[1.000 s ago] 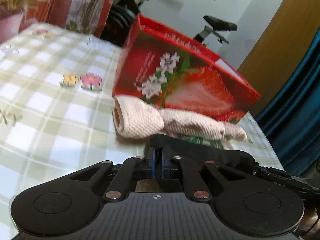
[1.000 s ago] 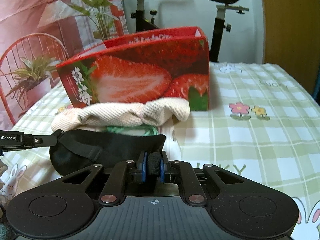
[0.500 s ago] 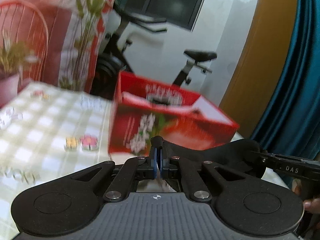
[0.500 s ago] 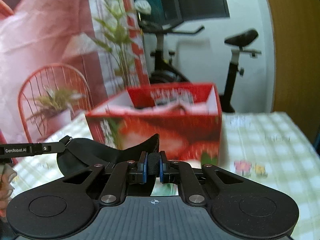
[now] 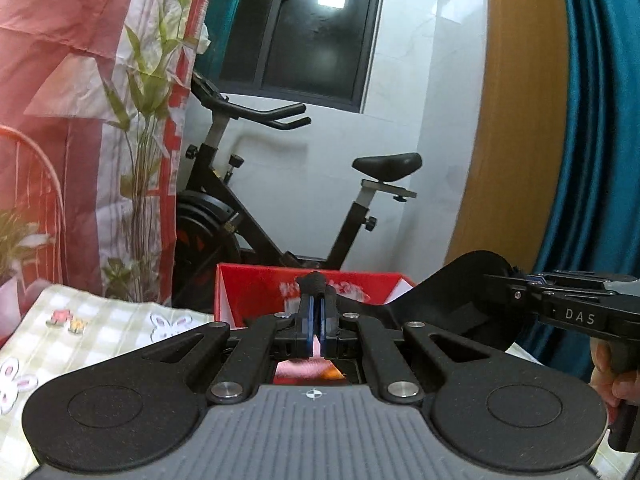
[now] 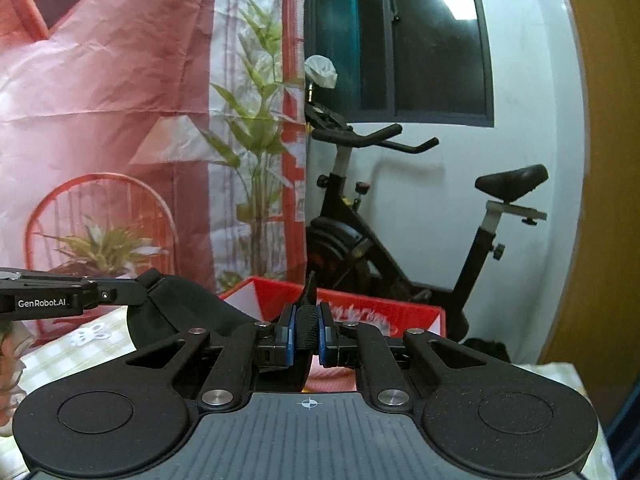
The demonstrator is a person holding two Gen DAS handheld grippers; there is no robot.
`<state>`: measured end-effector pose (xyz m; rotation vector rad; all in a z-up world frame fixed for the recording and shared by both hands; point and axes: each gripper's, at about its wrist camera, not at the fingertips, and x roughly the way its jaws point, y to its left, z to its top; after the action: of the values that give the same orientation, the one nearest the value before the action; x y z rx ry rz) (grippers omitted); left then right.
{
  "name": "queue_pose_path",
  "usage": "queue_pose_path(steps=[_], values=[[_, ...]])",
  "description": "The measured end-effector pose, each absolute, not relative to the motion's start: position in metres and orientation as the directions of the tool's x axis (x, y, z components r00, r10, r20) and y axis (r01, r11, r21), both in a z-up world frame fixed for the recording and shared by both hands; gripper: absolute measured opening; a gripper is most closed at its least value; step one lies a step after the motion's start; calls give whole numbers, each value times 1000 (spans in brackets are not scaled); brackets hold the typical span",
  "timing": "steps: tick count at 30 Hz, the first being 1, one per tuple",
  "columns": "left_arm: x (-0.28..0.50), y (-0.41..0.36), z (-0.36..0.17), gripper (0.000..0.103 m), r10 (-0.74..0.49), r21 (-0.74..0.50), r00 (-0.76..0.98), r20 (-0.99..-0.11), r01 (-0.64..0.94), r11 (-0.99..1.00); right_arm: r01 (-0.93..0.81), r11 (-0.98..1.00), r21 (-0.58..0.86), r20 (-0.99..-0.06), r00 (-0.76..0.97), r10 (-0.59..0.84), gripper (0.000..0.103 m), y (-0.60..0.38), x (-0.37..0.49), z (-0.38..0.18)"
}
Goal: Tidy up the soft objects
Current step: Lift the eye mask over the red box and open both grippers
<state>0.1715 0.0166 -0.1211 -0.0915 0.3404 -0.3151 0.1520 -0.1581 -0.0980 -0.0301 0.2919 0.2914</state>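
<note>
My left gripper [image 5: 318,320] has its jaws clamped on one end of the black eye mask [image 5: 472,296], and my right gripper [image 6: 307,334] pinches the other end, so the mask hangs stretched between them above the red strawberry box [image 5: 256,292]. I judge only lowering and release remain for this piece.

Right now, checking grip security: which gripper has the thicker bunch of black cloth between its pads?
The right gripper: a thick ribbed fold of the black cloth holds its pads apart. On the left gripper, pads nearly meet on a thin edge.
</note>
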Motion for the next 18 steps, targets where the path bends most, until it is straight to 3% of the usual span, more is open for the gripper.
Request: queue_pose_path(steps=[5,13,18], values=[[214,10,-127,4,-306,-149,875,-376,268,952,-264,964,11,-341,906,252,10,-157,197,-106],[261,0,-160,4,-309,-185,756,-577,248,951,-216,972,89,-525,820,230,10,-160,248,-154],[266,-2,-174,4,-317,-182,726,-610,262,948,-186,974,131,-576,785,227,10,-161,259,-177]])
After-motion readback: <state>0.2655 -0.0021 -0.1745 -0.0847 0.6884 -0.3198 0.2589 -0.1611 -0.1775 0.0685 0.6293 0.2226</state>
